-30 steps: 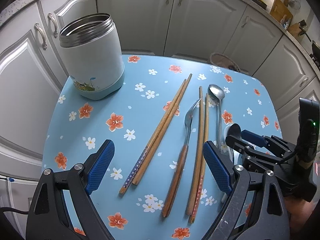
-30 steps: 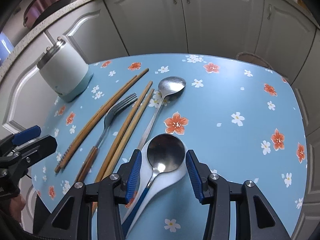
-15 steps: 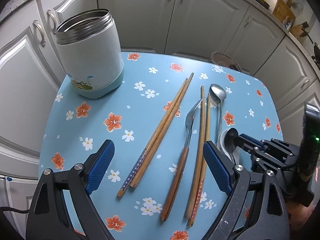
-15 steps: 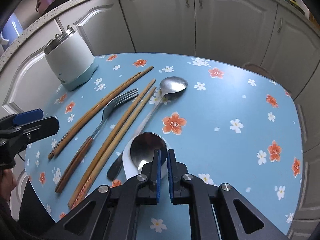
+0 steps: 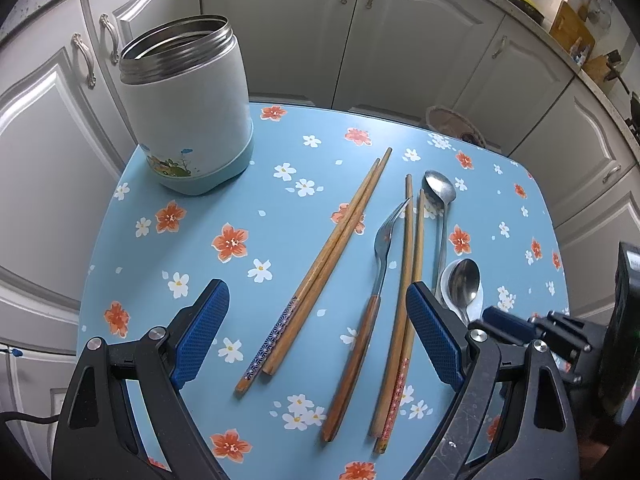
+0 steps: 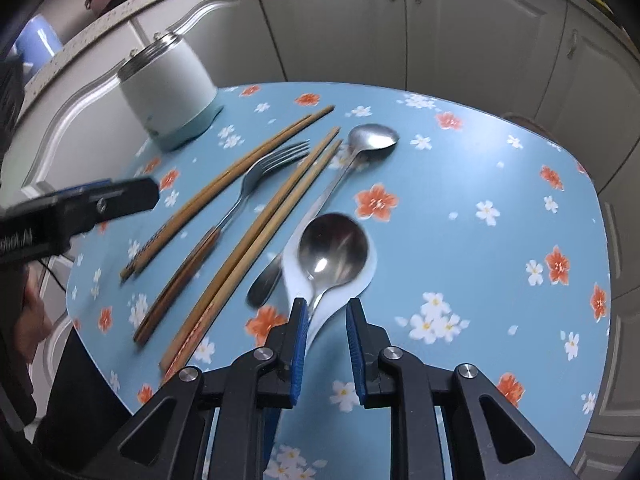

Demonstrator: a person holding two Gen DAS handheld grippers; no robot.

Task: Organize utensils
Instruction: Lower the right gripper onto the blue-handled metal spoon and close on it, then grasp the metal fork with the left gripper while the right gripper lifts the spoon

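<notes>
A steel spoon [image 6: 334, 248] lies in a white ceramic spoon [image 6: 362, 280] on the blue flowered table [image 6: 460, 184]. Both handles run between the jaws of my right gripper [image 6: 327, 306]. Those jaws are opening: the white handle lies against the left pad and the right pad stands clear. Left of the spoons lie a long steel spoon [image 6: 374, 136], a light chopstick pair [image 6: 280, 216], a wood-handled fork [image 6: 256, 172] and a darker chopstick pair [image 6: 224, 184]. My left gripper [image 5: 316, 286] hovers open over the darker chopsticks [image 5: 320, 268], gripping nothing. A white steel-rimmed jar [image 5: 188, 120] stands open at the far left corner.
White cabinet doors [image 5: 420, 32] surround the table on the far side and the left. A woven basket [image 5: 454, 122] sits on the floor beyond the far edge. The table's right half [image 6: 500, 240] holds no objects.
My right gripper's wide jaws closed at the near end of the nested spoons, then parted slightly. The right wrist view has rolled a little. My left gripper stayed open and still.
</notes>
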